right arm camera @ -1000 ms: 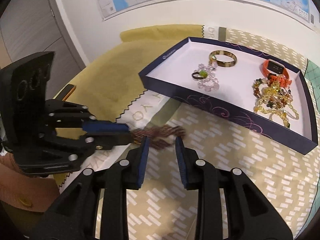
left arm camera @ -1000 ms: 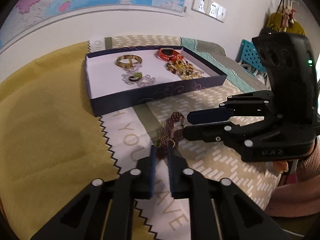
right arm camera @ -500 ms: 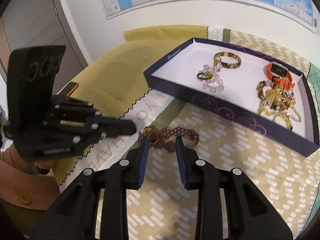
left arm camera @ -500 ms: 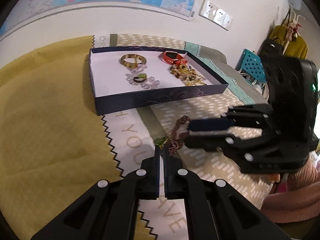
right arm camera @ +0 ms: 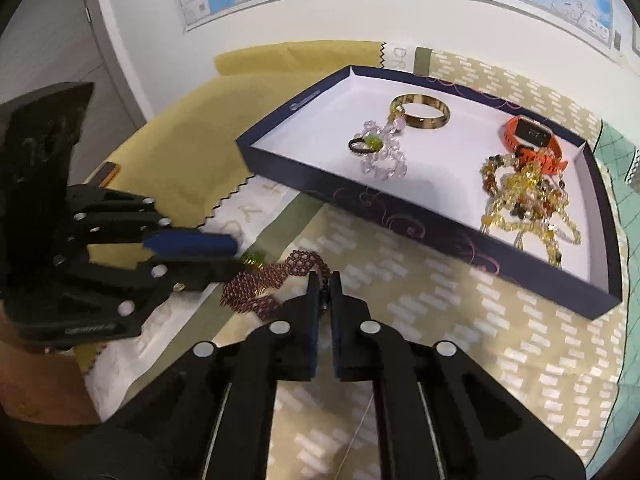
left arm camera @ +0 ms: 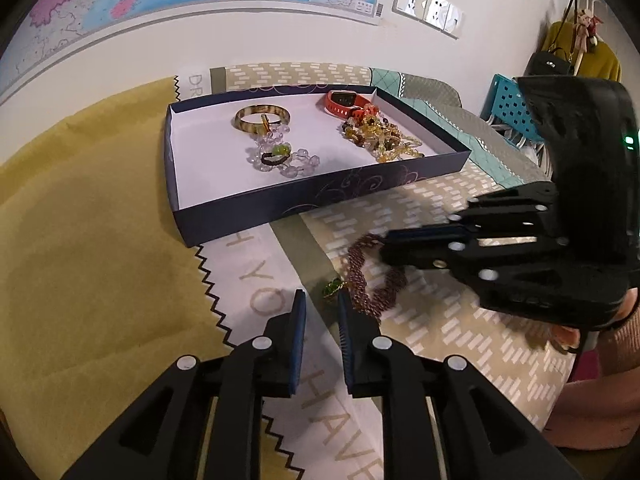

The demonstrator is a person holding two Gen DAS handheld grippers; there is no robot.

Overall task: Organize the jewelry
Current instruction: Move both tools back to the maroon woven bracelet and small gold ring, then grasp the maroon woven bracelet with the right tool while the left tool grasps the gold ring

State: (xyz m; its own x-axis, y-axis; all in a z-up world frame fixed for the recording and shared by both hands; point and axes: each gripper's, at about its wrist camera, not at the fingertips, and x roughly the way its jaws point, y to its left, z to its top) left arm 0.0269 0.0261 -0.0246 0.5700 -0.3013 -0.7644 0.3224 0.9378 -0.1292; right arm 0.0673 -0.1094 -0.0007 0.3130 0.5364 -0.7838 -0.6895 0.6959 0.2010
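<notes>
A dark red beaded bracelet (left arm camera: 362,280) with a green clasp lies on the patterned cloth in front of the navy tray (left arm camera: 304,196); it also shows in the right wrist view (right arm camera: 268,280). My left gripper (left arm camera: 321,300) is open and empty, just short of the green clasp. My right gripper (right arm camera: 325,280) is shut on the bracelet's far end; it reaches in from the right in the left wrist view (left arm camera: 386,246). The tray (right arm camera: 420,228) holds a gold bangle (right arm camera: 420,110), a clear bead bracelet (right arm camera: 380,152), an orange watch (right arm camera: 534,140) and amber beads (right arm camera: 524,196).
A yellow cloth (left arm camera: 80,240) covers the table's left side, with a white zigzag-edged cloth (left arm camera: 256,280) over it. A wall with a map stands behind the tray. A blue basket (left arm camera: 508,108) and hanging bags are at the far right.
My left gripper was shut on the bracelet and has opened, letting it go. My right gripper has closed on the bracelet's other end.
</notes>
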